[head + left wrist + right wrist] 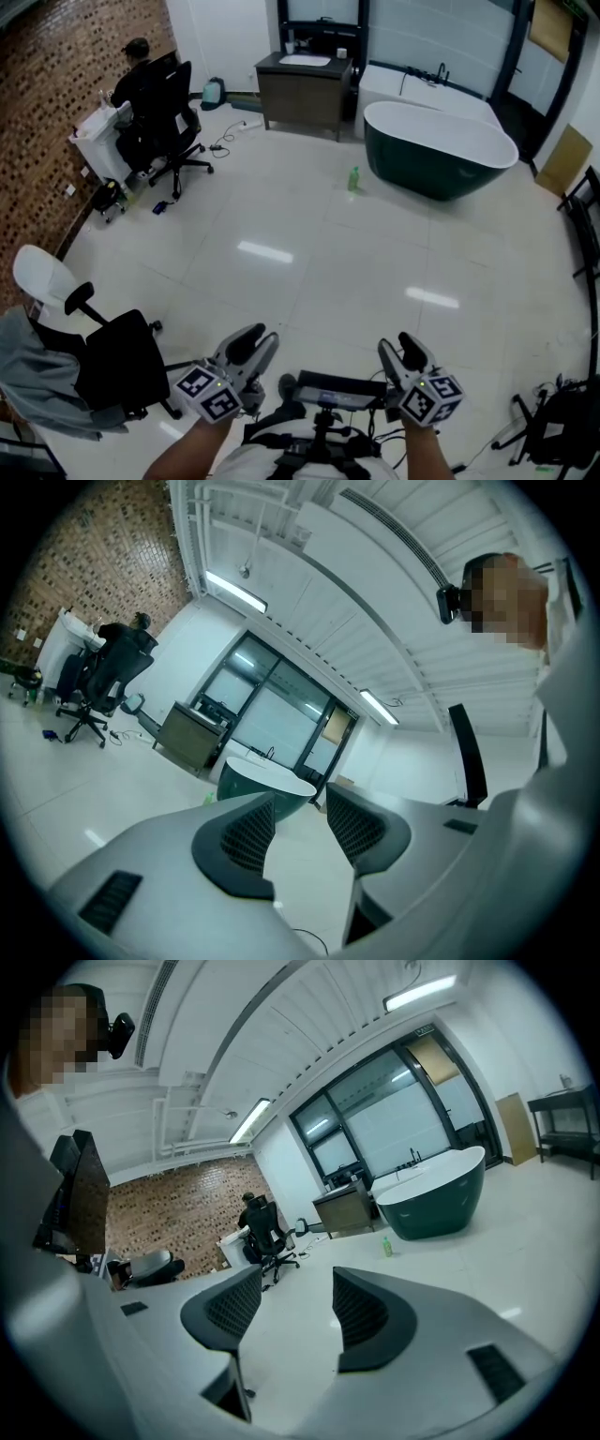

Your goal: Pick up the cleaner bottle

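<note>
Green cleaner bottle (353, 178) upright on floor, near dark bathtub (439, 150).

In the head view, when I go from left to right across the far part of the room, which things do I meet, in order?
seated person → wooden cabinet → green cleaner bottle → dark green bathtub

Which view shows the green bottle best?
Head view: the bottle stands upright on open floor, left of the tub, whole and unobstructed. Right gripper view also shows it whole, but smaller. Left gripper view gives only a green speck by the tub.
</note>
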